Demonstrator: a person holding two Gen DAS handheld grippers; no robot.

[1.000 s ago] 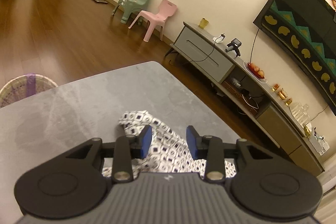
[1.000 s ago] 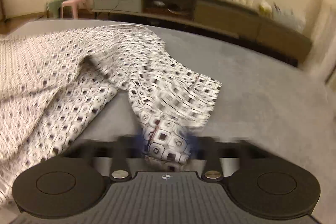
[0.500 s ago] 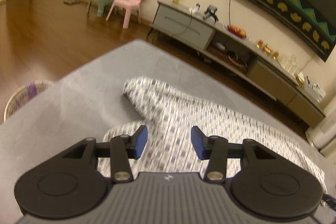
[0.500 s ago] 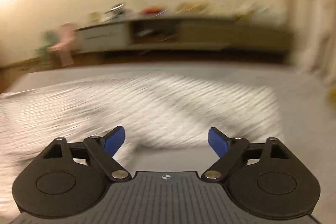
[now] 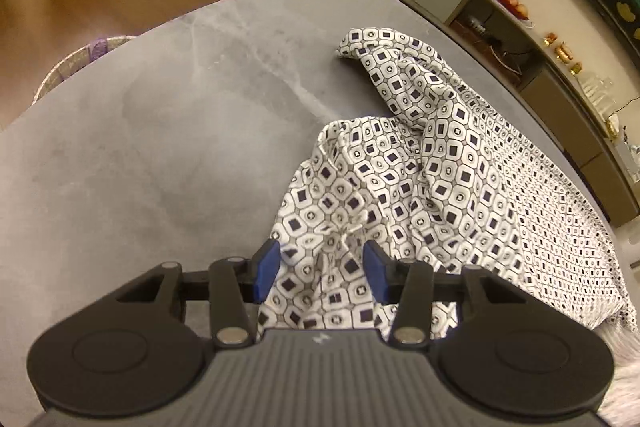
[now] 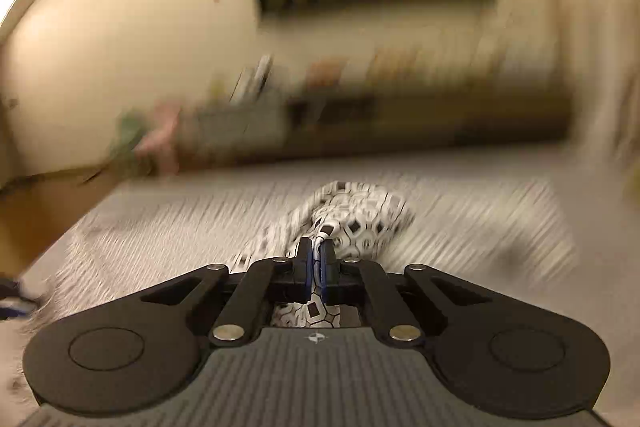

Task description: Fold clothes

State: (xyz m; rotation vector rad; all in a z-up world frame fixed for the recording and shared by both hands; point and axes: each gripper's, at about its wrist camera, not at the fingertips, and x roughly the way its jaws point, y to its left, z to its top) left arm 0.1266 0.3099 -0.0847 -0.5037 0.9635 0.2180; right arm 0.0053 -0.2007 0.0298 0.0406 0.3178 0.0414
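While bunched on the right of the grey table [image 5: 140, 155], lies rumpled: patterned cloth [image 5: 432, 179]. Spread apart over its near folds, left gripper [image 5: 320, 269]. Pinched tight on a fold of cloth, right gripper [image 6: 316, 265], surroundings blurred.

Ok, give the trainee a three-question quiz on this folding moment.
1. True or false: the right hand-held gripper is shut on the patterned cloth.
2. The left hand-held gripper is: A) open over the cloth, B) clamped on the cloth, C) out of view.
3. Fill in: the cloth lies on a grey ____.

Key: 1 true; 2 A; 3 table.
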